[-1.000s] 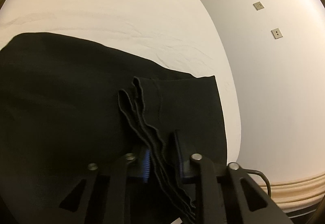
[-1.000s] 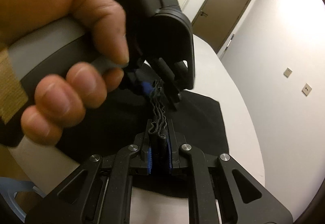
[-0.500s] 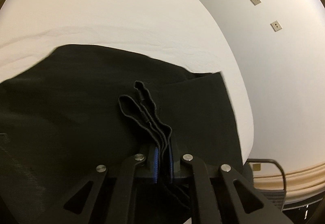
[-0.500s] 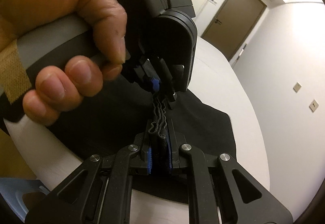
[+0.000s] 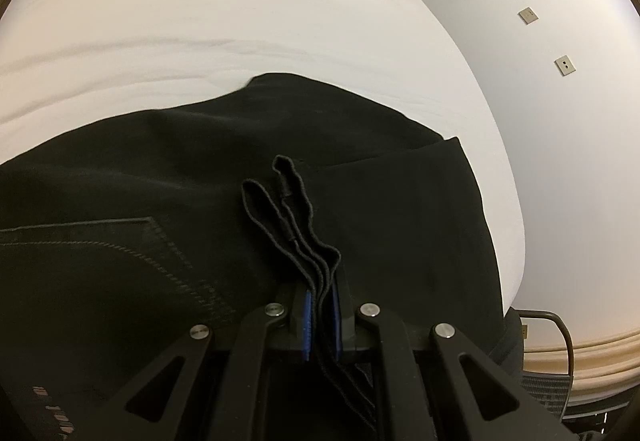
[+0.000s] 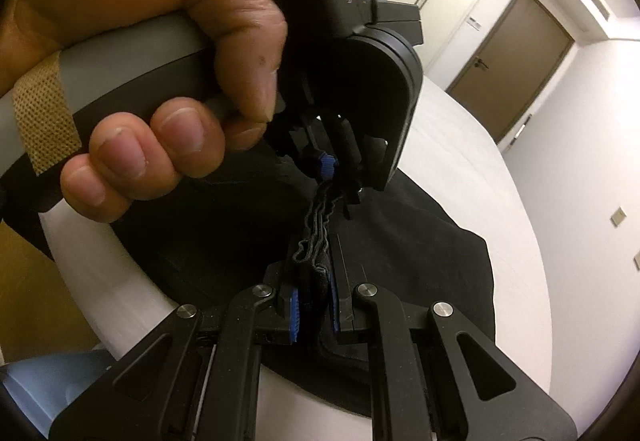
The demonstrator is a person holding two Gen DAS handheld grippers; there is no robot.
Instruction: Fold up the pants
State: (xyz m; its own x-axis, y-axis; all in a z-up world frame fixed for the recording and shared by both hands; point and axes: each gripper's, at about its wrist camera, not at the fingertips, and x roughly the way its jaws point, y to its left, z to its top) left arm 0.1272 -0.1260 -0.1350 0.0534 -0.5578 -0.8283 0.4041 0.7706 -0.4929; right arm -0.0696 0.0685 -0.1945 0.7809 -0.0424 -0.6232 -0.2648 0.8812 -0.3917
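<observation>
Black pants [image 5: 168, 201] lie on a white sheet, with a stitched back pocket [image 5: 132, 253] at the left. My left gripper [image 5: 322, 297] is shut on a stack of the pants' edges that fans out ahead of its blue pads. In the right wrist view the pants [image 6: 420, 241] spread over the bed edge. My right gripper [image 6: 314, 293] is shut on the same stack of edges. The left gripper [image 6: 332, 173], held in a hand, pinches that stack just beyond it. The two grippers are very close.
The white bed [image 5: 200, 21] stretches away to the far side. A white wall with two wall plates [image 5: 564, 67] is on the right. A brown door [image 6: 516, 69] stands at the far end. A blue object [image 6: 44, 389] sits low at the left.
The left gripper closed from open onto the stacked edges. Both grippers lifted the edges and drew the pants toward me; the back pocket came into the left wrist view.
</observation>
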